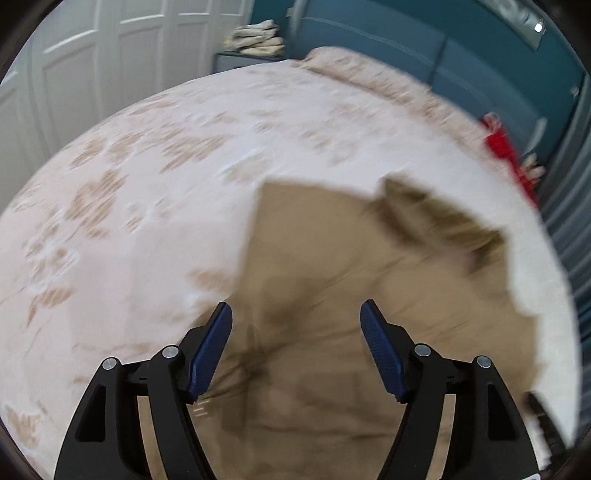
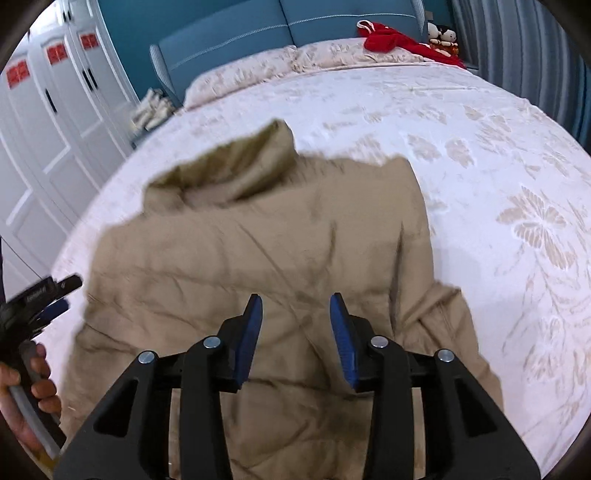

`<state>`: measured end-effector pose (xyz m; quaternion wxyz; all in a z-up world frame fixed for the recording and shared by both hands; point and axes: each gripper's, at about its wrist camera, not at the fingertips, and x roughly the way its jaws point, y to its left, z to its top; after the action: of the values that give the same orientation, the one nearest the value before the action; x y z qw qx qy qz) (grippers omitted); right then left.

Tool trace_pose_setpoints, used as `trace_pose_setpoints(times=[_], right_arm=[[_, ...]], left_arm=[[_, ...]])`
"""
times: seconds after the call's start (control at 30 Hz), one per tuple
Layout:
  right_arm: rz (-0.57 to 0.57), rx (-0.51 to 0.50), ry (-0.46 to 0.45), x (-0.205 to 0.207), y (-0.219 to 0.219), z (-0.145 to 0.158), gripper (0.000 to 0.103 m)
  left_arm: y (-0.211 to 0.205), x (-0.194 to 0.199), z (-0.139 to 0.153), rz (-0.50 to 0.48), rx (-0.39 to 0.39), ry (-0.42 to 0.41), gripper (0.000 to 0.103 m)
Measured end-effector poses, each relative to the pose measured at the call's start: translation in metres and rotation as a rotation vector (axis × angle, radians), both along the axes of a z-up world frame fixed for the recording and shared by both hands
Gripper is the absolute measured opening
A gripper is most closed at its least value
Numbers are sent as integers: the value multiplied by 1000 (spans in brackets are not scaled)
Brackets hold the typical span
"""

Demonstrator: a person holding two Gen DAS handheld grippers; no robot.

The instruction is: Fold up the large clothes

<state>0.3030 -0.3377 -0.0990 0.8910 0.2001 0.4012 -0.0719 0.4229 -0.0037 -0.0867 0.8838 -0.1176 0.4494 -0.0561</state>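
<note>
A wide bed (image 2: 480,122) is seen first, spread with a pale flowered cover, and a blue headboard (image 2: 295,22) is set behind it. White wardrobe doors (image 2: 44,122) are lined up along one side. The tan hooded jacket (image 2: 280,236) is laid flat on the cover, its hood (image 2: 251,162) turned toward the pillows, one sleeve (image 2: 450,325) trailed out at the side. A red garment (image 2: 391,40) is left near the headboard. Over the jacket's lower part the right gripper (image 2: 295,328) is held, its fingers parted, with nothing caught between them and fabric only beneath. The left gripper (image 1: 295,343) is poised above the jacket too, fingers spread wide and empty. At the edge of the right view, the left hand (image 2: 33,391) is glimpsed on its handle.
</note>
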Motion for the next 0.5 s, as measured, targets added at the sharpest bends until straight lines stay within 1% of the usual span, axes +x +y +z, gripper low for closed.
trace_pose_setpoints(times=[0.03,0.1,0.17,0.2,0.23,0.3,0.37,0.4,0.47,0.5], right_arm=[[-1,39,-7,6,-4,5,37],[-3,116,-25,19,-12,11,37],[-12,178,-36,43,-20,17,37],[-11,183,-33,52,-19,18,38],[1,185,-28,68,-19,18,39],[5,182,-14,88,-19,15,44],[0,199,10,111,-19,6,44],[-7,205,24,120,-20,1,44],[-27,214,44,130,-22,-7,44],[-31,225,53,136,-23,-11,44]], left_arm=[[-10,9,10,-23,-25,4,70],[-29,30,20,-66,-77,22,70],[-48,56,19,-91,-90,78,70],[-61,72,16,-93,-90,108,70],[-69,80,14,-100,-90,122,70],[-92,101,3,-117,-60,179,70],[-110,118,-12,-143,-48,264,70],[-117,125,-21,-155,-57,307,70],[-123,131,-30,-147,-67,346,70],[-124,132,-32,-146,-75,349,66]])
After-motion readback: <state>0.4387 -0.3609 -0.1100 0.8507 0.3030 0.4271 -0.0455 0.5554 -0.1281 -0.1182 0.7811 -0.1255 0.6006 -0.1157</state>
